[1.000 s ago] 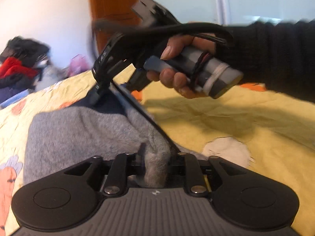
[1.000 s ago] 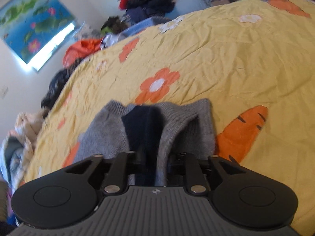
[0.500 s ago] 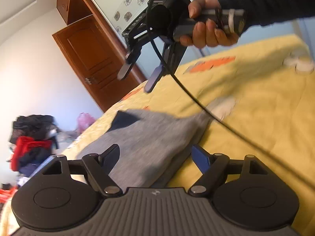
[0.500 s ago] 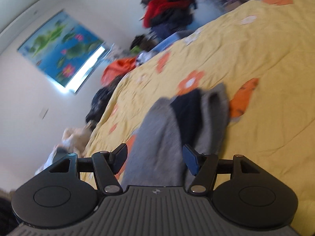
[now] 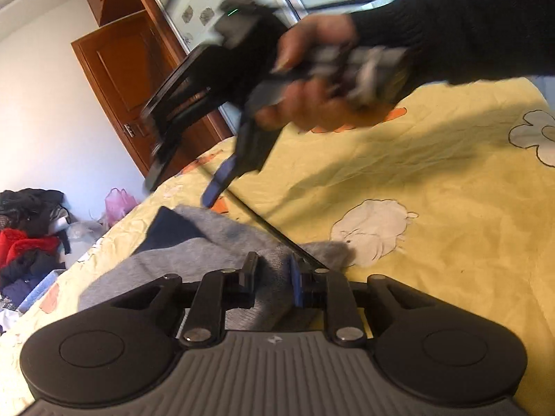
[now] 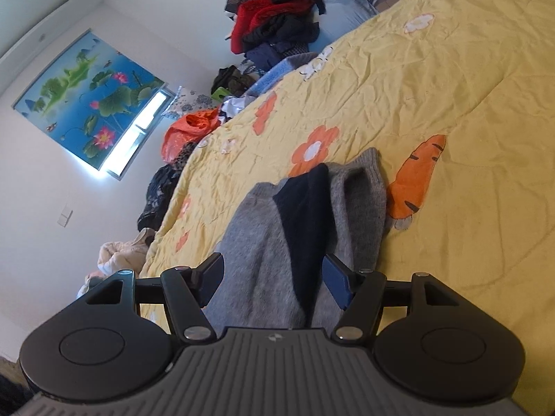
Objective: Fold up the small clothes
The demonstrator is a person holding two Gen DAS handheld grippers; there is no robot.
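Note:
A small grey knitted garment [image 5: 194,253] with a navy patch [image 5: 170,227] lies on the yellow bedspread [image 5: 433,187]. My left gripper [image 5: 272,277] is shut on a fold of its grey edge. My right gripper [image 6: 274,277] is open, with the garment [image 6: 270,242] and its navy patch [image 6: 305,215] lying between and beyond the fingers. In the left wrist view the right gripper [image 5: 187,176] hangs open above the garment's far end, held in a hand, blurred.
The bedspread [image 6: 433,86] has orange flowers, a carrot print [image 6: 412,180] and white sheep prints [image 5: 374,232]. A pile of clothes [image 6: 274,17] and an orange bag [image 6: 187,131] lie beyond the bed. A wooden door [image 5: 131,79] stands behind. A cable [image 5: 274,232] crosses the garment.
One second ago both grippers were shut on the garment, then both opened and lifted. Now the left has closed on the grey edge again; the right stays open over the cloth.

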